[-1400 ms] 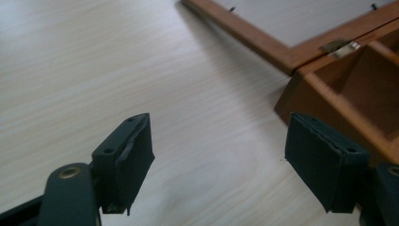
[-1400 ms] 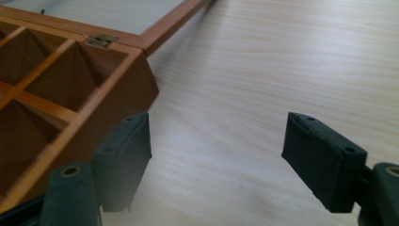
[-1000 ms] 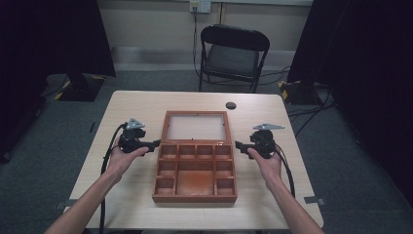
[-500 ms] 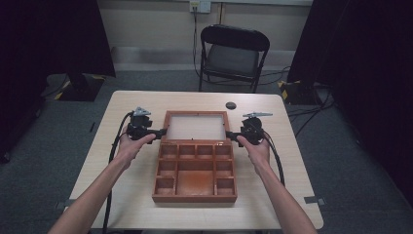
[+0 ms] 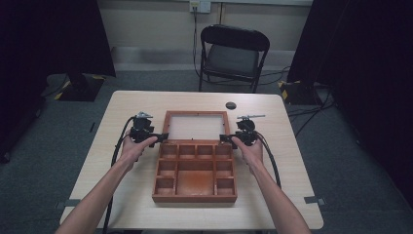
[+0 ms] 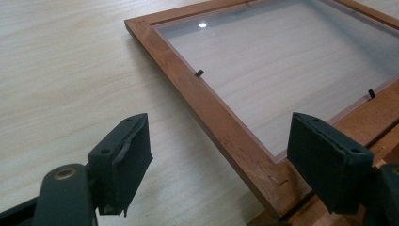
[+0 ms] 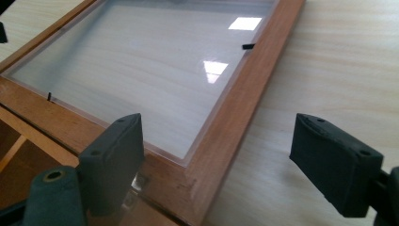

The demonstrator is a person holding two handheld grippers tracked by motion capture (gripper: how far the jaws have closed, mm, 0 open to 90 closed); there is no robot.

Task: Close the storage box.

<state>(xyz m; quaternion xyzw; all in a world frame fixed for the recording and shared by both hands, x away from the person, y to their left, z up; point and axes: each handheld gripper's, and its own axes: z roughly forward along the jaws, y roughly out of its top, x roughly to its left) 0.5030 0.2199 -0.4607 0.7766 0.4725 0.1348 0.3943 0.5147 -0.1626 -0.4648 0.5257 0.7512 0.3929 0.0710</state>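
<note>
Table (image 5: 122,107) of pale wood carries a brown wooden box (image 5: 195,170) with open compartments, its lid (image 5: 196,126) of clear pane in a wooden frame laid flat on the far side. Left gripper (image 5: 157,137) sits at the lid's left near corner, right gripper (image 5: 227,138) at its right near corner. Both sets of jaws stand apart and have just been opening, each straddling a frame corner without pressing it. Small dark disc (image 5: 230,105) lies beyond the lid.

I am counting one brown wooden compartment box (image 5: 195,173) with one glass-paned hinged lid (image 5: 196,126), two black handheld grippers (image 5: 157,137) (image 5: 228,138), one small dark round disc (image 5: 230,105), one black folding chair (image 5: 233,54).
</note>
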